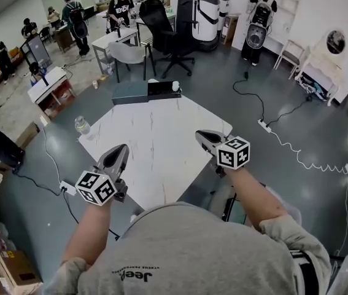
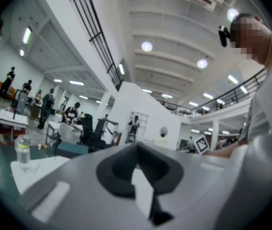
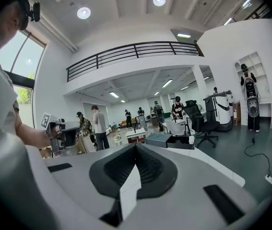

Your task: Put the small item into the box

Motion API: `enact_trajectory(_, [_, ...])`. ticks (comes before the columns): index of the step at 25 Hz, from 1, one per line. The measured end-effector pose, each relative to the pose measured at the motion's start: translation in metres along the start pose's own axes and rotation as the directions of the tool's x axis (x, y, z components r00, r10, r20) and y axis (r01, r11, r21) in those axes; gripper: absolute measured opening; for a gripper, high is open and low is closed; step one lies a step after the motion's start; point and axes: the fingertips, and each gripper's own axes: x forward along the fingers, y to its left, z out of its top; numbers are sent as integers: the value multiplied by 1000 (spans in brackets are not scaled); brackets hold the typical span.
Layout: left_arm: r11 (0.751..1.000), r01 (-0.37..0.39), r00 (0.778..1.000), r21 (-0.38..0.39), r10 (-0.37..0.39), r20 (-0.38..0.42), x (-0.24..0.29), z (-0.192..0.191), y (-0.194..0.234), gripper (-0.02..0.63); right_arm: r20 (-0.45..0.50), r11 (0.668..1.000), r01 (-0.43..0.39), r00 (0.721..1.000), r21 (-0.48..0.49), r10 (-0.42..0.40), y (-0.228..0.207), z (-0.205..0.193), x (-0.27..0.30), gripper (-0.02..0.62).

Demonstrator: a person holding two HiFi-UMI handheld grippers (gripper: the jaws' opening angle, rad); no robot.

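Note:
On the far edge of the white marble table (image 1: 155, 165) lies a dark box (image 1: 164, 90) with a grey-teal lid (image 1: 129, 93) beside it. A small white item (image 1: 175, 86) stands at the box's right end. Both grippers hover over the near part of the table, well short of the box. My left gripper (image 1: 119, 147) has its jaws together with nothing between them. My right gripper (image 1: 201, 134) is shut and empty too. The right gripper view shows the box (image 3: 179, 142) and lid (image 3: 157, 139) beyond its closed jaws. In the left gripper view the lid (image 2: 71, 149) lies ahead on the left.
A clear water bottle (image 1: 82, 126) stands on the table's left corner. Black office chairs (image 1: 164, 32) and small desks stand behind the table. Cables and a power strip (image 1: 264, 125) lie on the floor at the right. Several people stand at the back.

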Motion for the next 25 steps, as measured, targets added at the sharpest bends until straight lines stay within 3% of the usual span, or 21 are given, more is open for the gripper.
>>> enact_trajectory(9, [997, 69, 997, 25, -70, 44, -8, 35, 13, 5, -19, 1000, -11, 1000, 1, 11, 38, 4, 3, 9])
enact_trajectory(15, [989, 131, 991, 71, -133, 28, -29, 51, 37, 5, 17, 999, 50, 999, 5, -50, 61, 12, 19, 9])
enact_trajectory(25, [985, 164, 986, 52, -165, 10, -56, 50, 76, 5, 34, 985, 156, 987, 69, -158, 73, 5, 41, 8])
